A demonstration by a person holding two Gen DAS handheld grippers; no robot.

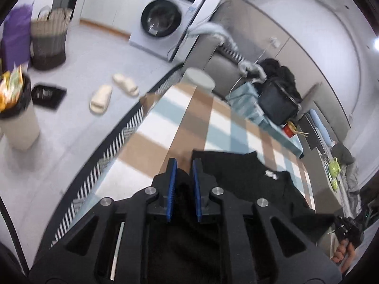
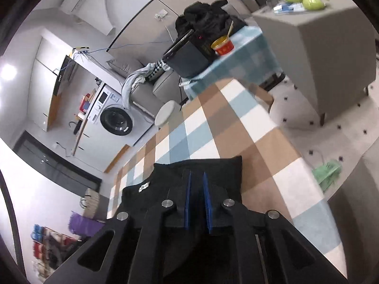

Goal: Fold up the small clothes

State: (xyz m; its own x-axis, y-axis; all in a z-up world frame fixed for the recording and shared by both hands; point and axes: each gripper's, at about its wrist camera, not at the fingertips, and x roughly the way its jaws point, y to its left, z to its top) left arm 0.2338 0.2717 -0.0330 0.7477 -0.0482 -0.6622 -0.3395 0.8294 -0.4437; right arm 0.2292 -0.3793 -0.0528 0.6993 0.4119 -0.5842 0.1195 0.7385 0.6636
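Observation:
A black garment [image 1: 248, 177] with a small white label [image 1: 271, 174] lies at the near end of a table under a brown, blue and white check cloth [image 1: 165, 127]. My left gripper [image 1: 184, 163] sits at the garment's left corner. Its blue pads stand close together, with black cloth bunched between them. In the right wrist view the same garment [image 2: 213, 168] shows its label [image 2: 143, 187] on the left. My right gripper [image 2: 196, 174] is over the garment's right part, its pads narrowly apart with black fabric between them. The check cloth [image 2: 213, 123] stretches away beyond it.
A washing machine [image 1: 161, 21], slippers [image 1: 101, 99], a full bin [image 1: 16, 118] and a basket [image 1: 48, 40] are on the floor to the left. A round stool [image 1: 199, 78] stands past the table's far end. Right are a grey armchair [image 2: 315, 47] and a second table with a red cup [image 2: 222, 45].

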